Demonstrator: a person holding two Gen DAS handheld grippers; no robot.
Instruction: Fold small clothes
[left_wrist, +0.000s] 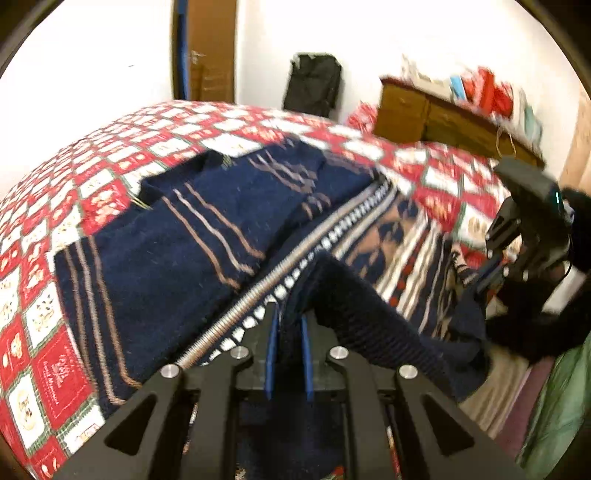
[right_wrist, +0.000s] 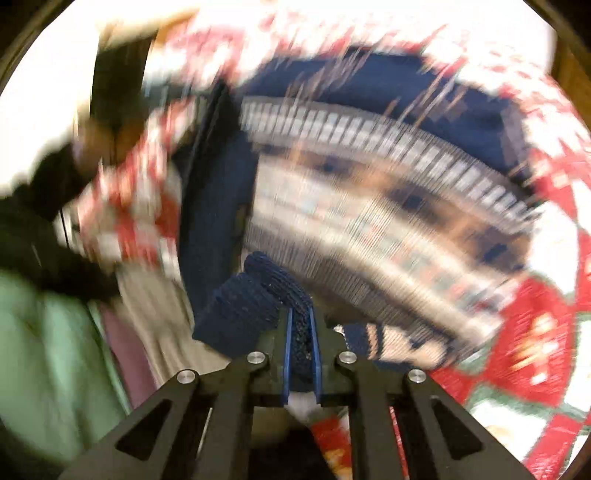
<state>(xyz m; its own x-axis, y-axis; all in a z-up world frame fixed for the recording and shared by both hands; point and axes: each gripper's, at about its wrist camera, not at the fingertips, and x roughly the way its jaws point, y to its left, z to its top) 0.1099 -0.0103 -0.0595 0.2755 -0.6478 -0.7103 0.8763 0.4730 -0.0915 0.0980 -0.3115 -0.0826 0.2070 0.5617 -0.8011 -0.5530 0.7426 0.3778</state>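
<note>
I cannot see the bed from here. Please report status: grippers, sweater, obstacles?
Left gripper shut on sweater hem. Right gripper shut on hem too. Sweater partly lifted off quilt. Nothing in the way.

The right gripper (right_wrist: 300, 321) pinches a navy ribbed edge of the sweater (right_wrist: 369, 206) between its blue pads (right_wrist: 287, 354). The patterned knit spreads, blurred, across the red-and-white quilt (right_wrist: 535, 332). Green fabric (right_wrist: 48, 350) shows at the left.
</note>
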